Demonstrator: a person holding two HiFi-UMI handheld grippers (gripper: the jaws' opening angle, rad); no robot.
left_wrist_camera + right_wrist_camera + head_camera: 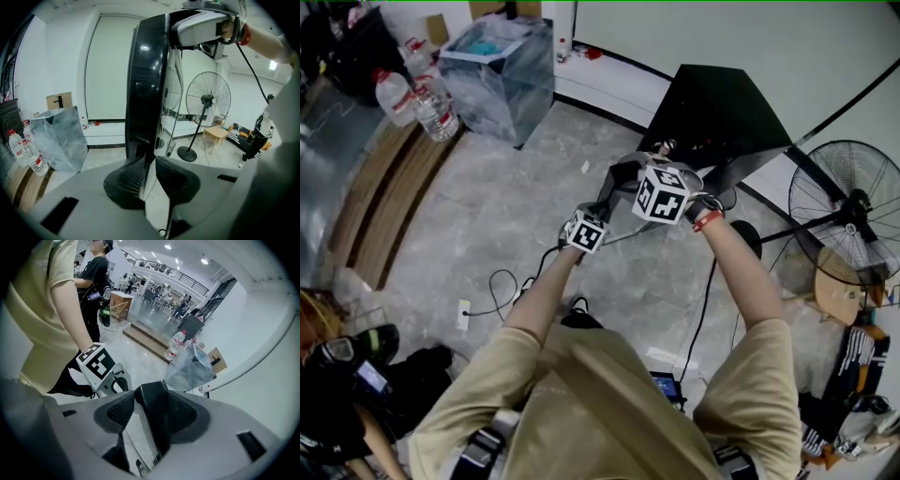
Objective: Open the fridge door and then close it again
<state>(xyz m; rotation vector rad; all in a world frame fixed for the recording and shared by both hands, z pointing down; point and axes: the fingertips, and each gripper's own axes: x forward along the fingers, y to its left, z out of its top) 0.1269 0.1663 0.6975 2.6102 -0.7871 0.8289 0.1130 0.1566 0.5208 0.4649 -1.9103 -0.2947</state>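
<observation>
**Inspecting both grippers at the fridge door**

Right gripper (151,401): the jaws stand wide apart. The top edge of the tall, glossy black fridge door (146,84) runs between them. It lies against the pad at the right of the right gripper view. A clear gap shows beside the other pad, so there is no clamp. In the left gripper view this gripper sits on the door's upper corner.

Left gripper (149,164): the jaws are nearly together, with a narrow slit between the pads. The door's upright edge meets the tip of the pad at the left of the left gripper view, and floor shows through the slit. Whether the pads press on the door cannot be determined.

Location: the black fridge (722,117) stands on the grey marbled floor (516,216) against the white wall, straight ahead of the person. A black pedestal fan (848,211) is to its right.

Containers:
- A translucent, plastic-wrapped square bin (499,67) stands well left of the fridge. Something turquoise shows near its top, and the rest of its contents are unclear.
- Clear plastic bottles with red caps (417,98) stand just beside the bin, and their contents look colourless.
- A small brown cardboard box (58,100) sits behind the bin by the wall. Its contents are not visible.
</observation>
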